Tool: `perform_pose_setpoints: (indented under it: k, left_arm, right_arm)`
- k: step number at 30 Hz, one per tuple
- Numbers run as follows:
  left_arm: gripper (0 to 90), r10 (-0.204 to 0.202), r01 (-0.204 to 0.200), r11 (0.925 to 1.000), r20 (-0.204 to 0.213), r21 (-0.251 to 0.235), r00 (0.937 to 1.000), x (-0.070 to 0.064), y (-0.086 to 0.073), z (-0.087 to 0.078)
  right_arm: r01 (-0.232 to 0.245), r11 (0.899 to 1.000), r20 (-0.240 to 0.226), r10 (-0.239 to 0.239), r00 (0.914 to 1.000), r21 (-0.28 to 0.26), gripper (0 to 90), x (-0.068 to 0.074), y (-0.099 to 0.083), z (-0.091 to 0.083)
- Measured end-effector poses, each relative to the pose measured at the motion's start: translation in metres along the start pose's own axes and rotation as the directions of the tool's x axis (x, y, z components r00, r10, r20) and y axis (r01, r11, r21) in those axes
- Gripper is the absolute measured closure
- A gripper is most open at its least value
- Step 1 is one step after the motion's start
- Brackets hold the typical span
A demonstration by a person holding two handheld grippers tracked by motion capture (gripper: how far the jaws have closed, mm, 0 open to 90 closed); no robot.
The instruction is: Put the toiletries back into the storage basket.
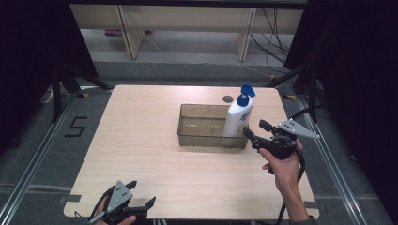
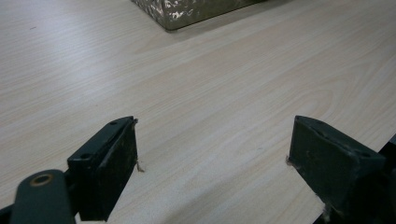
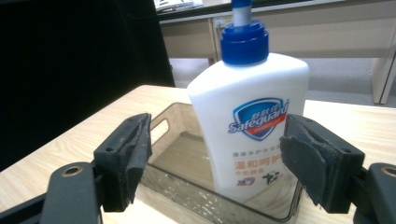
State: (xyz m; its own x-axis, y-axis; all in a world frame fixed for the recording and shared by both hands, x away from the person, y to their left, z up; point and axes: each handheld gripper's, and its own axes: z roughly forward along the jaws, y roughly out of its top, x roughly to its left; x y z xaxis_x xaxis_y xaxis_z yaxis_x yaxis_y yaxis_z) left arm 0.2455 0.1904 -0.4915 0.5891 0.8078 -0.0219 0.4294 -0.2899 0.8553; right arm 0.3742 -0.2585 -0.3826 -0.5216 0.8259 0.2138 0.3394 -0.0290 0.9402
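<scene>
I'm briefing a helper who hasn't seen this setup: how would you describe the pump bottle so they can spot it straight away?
Start at the light wooden table, then find the clear, brownish-tinted tray near its far middle. The bottle stands upright in the tray's right end, just beyond the open jaws of the right gripper. It is the tallest thing there: white, with a blue pump and a blue shield label.

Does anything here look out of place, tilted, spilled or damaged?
Nothing is spilled or tipped. The soap bottle stands upright at the right end of the clear bin. One small oddity: the pads on the right gripper fingers look worn and frayed at the edges. The left gripper waits open near the table edge.
</scene>
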Motion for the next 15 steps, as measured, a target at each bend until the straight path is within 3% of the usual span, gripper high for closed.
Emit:
perform_pose_setpoints:
  k: [2, 3, 4, 6, 7, 9, 15]
  left_arm:
    - [15.1, -0.005, 0.005, 1.0000, 0.004, -0.002, 1.0000, -0.001, 0.000, 0.002]
    - [15.1, 0.000, 0.000, 1.0000, 0.000, 0.008, 1.0000, -0.001, 0.000, 0.002]
    - [15.1, -0.015, 0.015, 0.9998, 0.010, -0.015, 0.9998, -0.002, 0.000, 0.004]
    - [15.1, 0.002, -0.002, 1.0000, 0.011, -0.002, 0.9999, -0.002, 0.000, 0.003]
    - [15.2, 0.003, -0.003, 1.0000, 0.010, 0.000, 0.9999, -0.002, 0.000, 0.002]
    - [15.1, -0.002, 0.002, 1.0000, 0.008, -0.004, 1.0000, -0.002, 0.000, 0.002]
    - [15.2, 0.014, -0.014, 0.9999, -0.010, 0.007, 0.9999, -0.002, 0.000, 0.001]
  right_arm:
    - [0.031, 1.000, 0.006, -0.031, 0.9995, -0.001, 25.2, 0.000, -0.001, 0.000]
    - [0.025, 1.000, -0.009, -0.025, 0.9997, 0.004, 25.1, 0.003, -0.003, 0.000]
    - [0.021, 1.000, -0.009, -0.021, 0.9997, 0.010, 24.9, 0.004, -0.004, -0.001]
    - [0.045, 0.999, -0.016, -0.044, 0.9989, 0.017, 24.6, 0.006, -0.008, -0.001]
    - [0.017, 1.000, -0.030, -0.016, 0.9994, 0.024, 24.5, 0.008, -0.009, -0.001]
    - [0.051, 0.999, -0.028, -0.050, 0.9983, 0.019, 24.4, 0.009, -0.010, -0.002]
    - [0.039, 0.999, -0.052, -0.038, 0.9979, 0.014, 23.7, 0.018, -0.014, -0.004]
